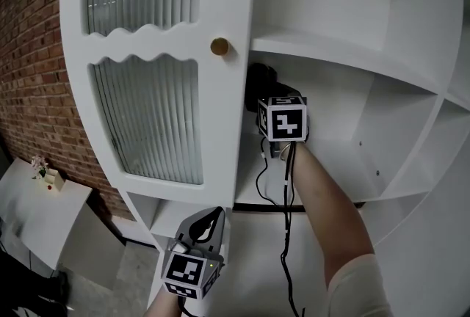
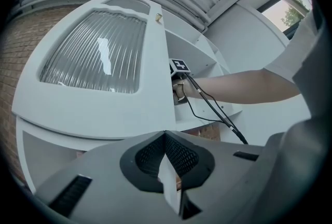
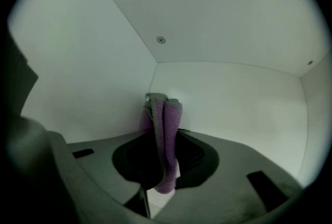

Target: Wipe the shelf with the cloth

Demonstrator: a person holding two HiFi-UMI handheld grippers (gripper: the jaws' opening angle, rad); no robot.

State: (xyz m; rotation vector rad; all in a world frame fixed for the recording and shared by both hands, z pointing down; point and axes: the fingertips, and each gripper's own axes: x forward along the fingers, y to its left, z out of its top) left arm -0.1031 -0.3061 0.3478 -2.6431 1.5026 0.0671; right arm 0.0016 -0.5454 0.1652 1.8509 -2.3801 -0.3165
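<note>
The right gripper (image 3: 163, 101) is clamped on the purple cloth (image 3: 167, 150), deep in the shelf (image 1: 250, 183) corner; I can't tell whether the cloth touches the board. Best to press it flat and sweep outward in overlapping strokes. The left gripper (image 2: 165, 139) hangs closed and empty below the door (image 1: 158, 73).

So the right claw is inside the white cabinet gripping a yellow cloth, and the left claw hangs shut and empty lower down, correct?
Not quite: the cloth is purple, not yellow, as the right gripper view shows. The rest holds: the right claw grips it inside the white cabinet, and the left claw hangs shut and empty lower down.
</note>
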